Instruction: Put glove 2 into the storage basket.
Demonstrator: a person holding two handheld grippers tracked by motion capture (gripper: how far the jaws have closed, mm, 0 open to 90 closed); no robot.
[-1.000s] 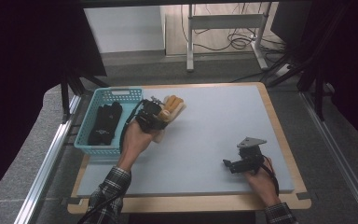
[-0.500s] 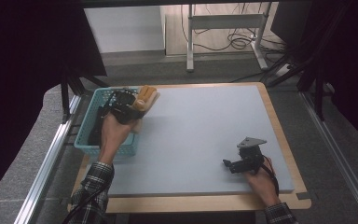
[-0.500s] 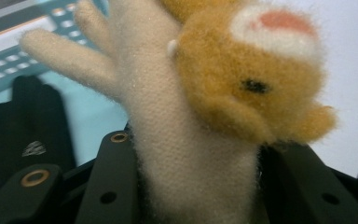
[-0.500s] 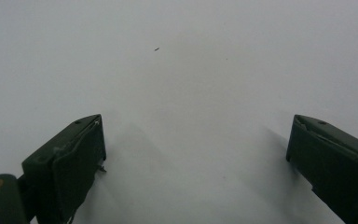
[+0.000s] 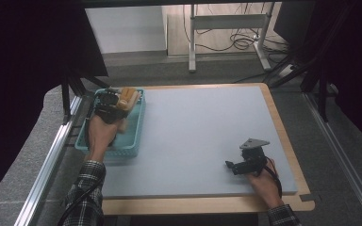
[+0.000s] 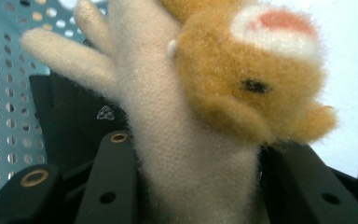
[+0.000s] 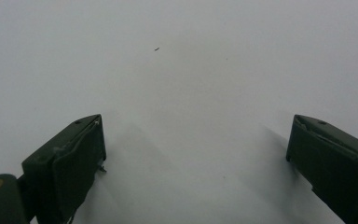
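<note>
Plush toy, tan and cream, hung over the far end of the teal basket, clamped in the left gripper. In the left gripper view both black jaws pressed on its cream body while the orange head flopped free, so the grip sat low on the soft body, probably to keep it from slipping. Held above the basket's rim rather than inside it, the toy looked ready to be let down among the dark things lying in the basket. Well away from the basket, at the near right of the grey mat, the right gripper rested with jaws wide apart and nothing between them, likely parked out of the way
</note>
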